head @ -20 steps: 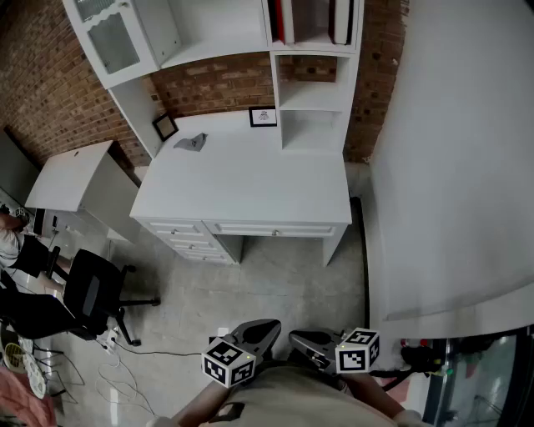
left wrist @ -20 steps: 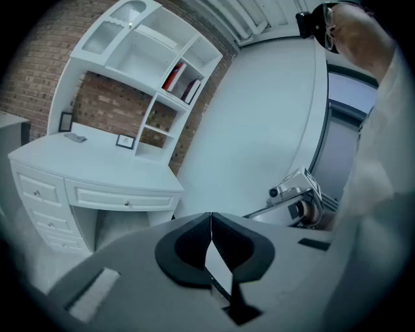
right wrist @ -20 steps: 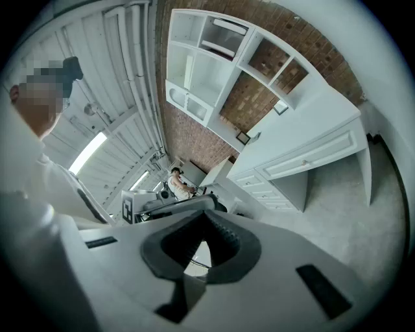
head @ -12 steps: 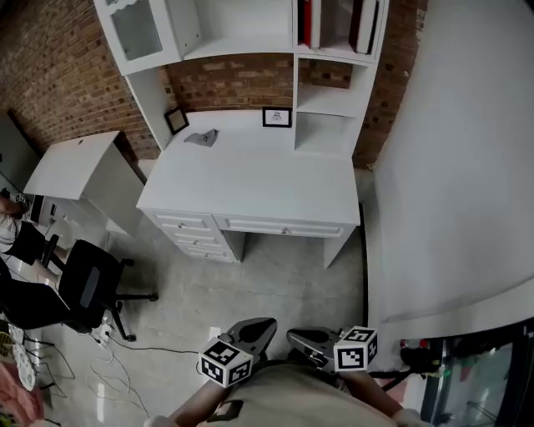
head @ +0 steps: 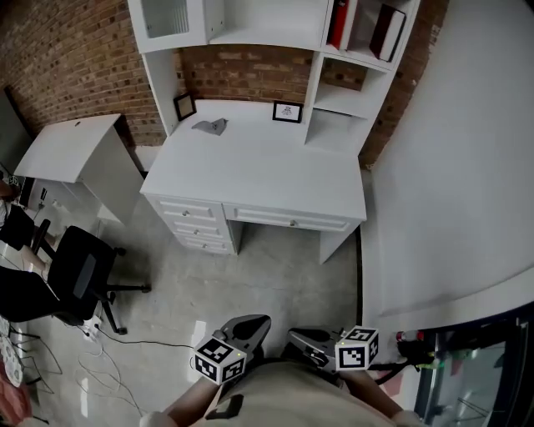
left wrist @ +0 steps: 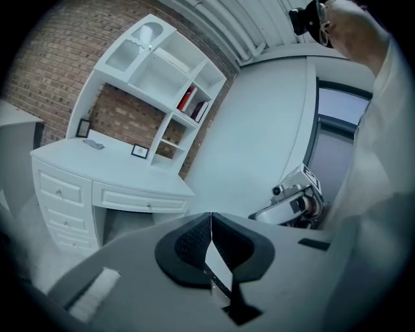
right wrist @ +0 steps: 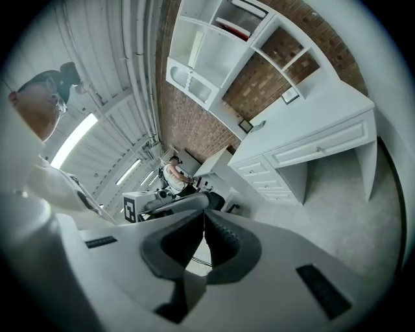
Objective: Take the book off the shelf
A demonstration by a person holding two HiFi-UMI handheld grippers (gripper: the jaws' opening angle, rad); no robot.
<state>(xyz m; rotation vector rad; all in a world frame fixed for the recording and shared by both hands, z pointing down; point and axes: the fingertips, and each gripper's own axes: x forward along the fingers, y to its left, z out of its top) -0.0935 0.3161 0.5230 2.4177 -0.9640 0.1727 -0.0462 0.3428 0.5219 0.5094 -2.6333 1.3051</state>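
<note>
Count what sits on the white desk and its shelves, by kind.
Books: 2, a red book and a dark book
Picture frames: 2, a left frame and a right frame
Small grey object: 1
Total: 5

Looked steeply down from head height onto the white desk [head: 250, 179] well off across the floor [head: 275, 275], rode low on the left gripper [left wrist: 211, 217] and right gripper [right wrist: 203, 214] facing along their jaws, and shared that distant desk and its hutch [head: 259, 21] in all three views.
</note>
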